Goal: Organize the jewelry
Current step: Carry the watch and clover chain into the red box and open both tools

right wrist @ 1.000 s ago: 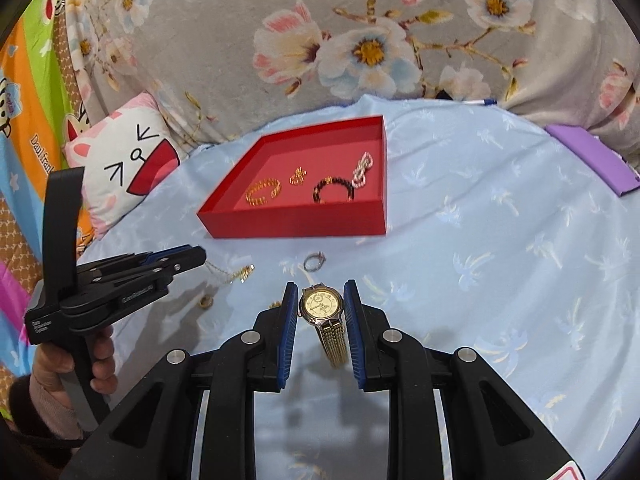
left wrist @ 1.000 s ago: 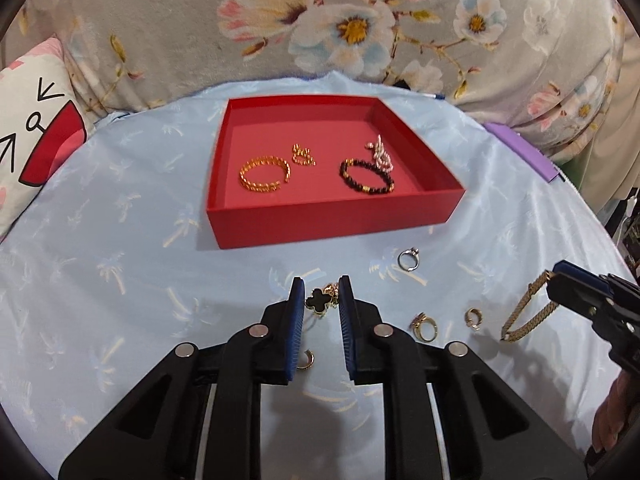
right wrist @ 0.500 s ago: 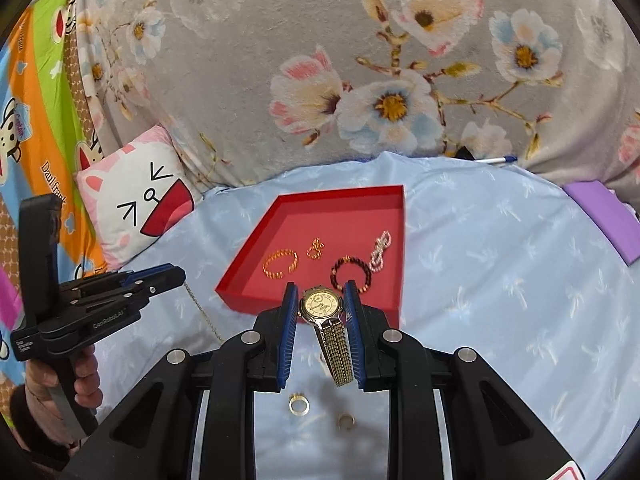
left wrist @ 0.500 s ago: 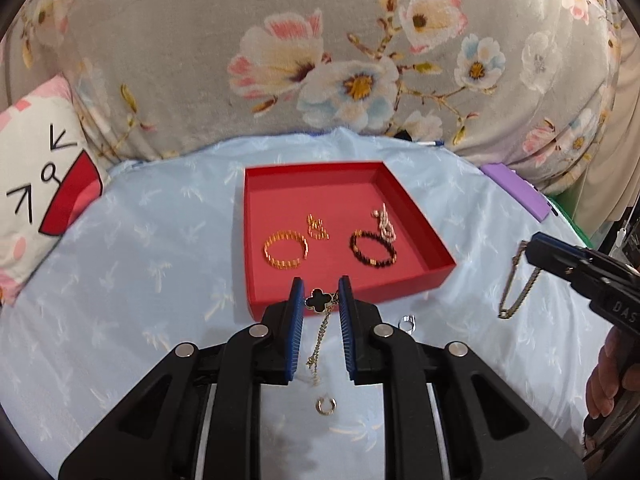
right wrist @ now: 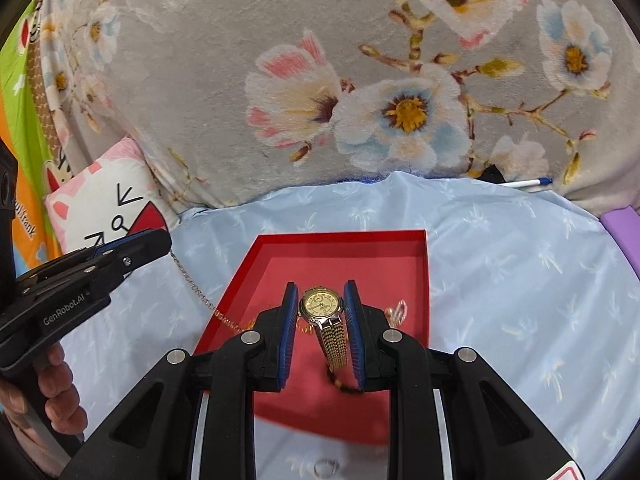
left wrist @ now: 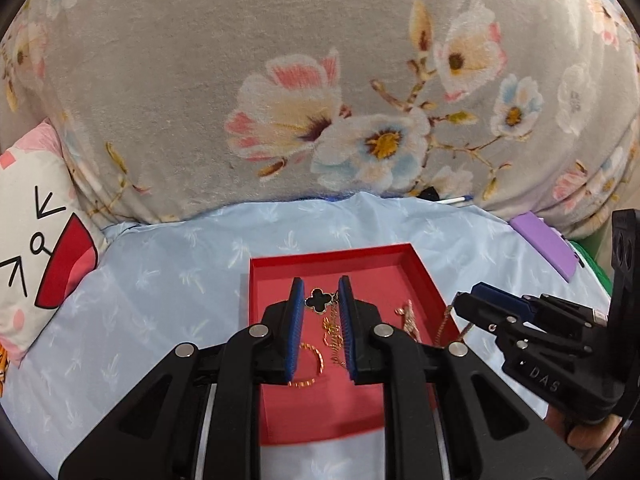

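Left wrist view: the left gripper (left wrist: 321, 300) now hangs over the red tray (left wrist: 425, 276), no longer short of it, fingers pinching the black clover necklace (left wrist: 319, 300). The right gripper (right wrist: 321, 305), fingers clamped on the gold watch (right wrist: 321, 305), has come above the tray too.

On the left gripper (right wrist: 158, 242) side is written "GenRobot.AI" in white, the right gripper (left wrist: 466, 304) body shows only "DAS", prob. cut off, and other text is too blurred.
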`<state>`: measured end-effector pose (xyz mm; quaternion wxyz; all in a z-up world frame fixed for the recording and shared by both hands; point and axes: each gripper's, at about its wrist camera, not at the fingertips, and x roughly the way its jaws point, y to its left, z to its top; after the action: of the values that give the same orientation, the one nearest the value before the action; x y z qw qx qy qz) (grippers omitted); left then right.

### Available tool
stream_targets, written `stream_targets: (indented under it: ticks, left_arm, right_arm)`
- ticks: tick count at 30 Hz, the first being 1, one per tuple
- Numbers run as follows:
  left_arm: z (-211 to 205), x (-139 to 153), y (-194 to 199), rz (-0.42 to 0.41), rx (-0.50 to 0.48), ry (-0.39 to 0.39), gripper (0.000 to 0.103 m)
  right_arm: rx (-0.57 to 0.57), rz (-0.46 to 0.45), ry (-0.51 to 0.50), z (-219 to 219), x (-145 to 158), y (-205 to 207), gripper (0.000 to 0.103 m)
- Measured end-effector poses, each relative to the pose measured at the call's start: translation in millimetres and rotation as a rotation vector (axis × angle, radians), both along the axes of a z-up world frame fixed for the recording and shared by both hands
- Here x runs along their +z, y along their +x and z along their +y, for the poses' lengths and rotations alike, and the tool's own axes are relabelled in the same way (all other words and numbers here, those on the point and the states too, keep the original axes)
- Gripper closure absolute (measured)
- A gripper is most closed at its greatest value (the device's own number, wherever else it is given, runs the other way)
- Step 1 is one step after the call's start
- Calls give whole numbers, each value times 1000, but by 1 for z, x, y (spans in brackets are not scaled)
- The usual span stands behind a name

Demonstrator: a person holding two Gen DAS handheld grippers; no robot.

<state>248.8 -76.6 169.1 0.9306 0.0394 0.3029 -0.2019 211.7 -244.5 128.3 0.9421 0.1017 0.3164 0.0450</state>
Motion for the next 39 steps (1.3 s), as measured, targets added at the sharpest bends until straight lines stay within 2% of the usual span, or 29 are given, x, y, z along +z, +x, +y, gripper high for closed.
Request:
stream_targets:
  ticks: [9,15,19,21,23,24,25,31,35,39]
  left_arm:
    - [-20,-29,77,25,60,41,86]
    - [-25,-48,117,56,96,44,86]
    - [-26,-63,128,85,116,57,86]
    - [-26,-70,127,97,111,69,86]
    - [-25,-76,122,106,119,97,74]
    - [-25,-78,120,113,122,98,55]
    - [-23,-79,117,114,131,96,44]
    - [-17,-76,89,82,125,105,43]
    - [-8,-75,63,79,120,110,43]
    - [3,-80,30,87,119,112,42]
  right_arm:
    - [-26,62,-40,8,-31,83,81]
    - [-46,93,-25,3,-44,115,81]
    - [-53,166,-42,3,-60,124,81]
    - [-53,188,-69,4,-65,120,81]
    - [-67,187,-87,2,-66,112,79]
    - [-67,185,-86,0,-65,106,79]
    - [-66,183,-80,-1,-65,103,78]
    - [-66,142,-39,-12,-53,67,76]
    - [-51,99,-19,-13,-42,26,69]
    - [-32,82,3,-9,-40,-14,68]
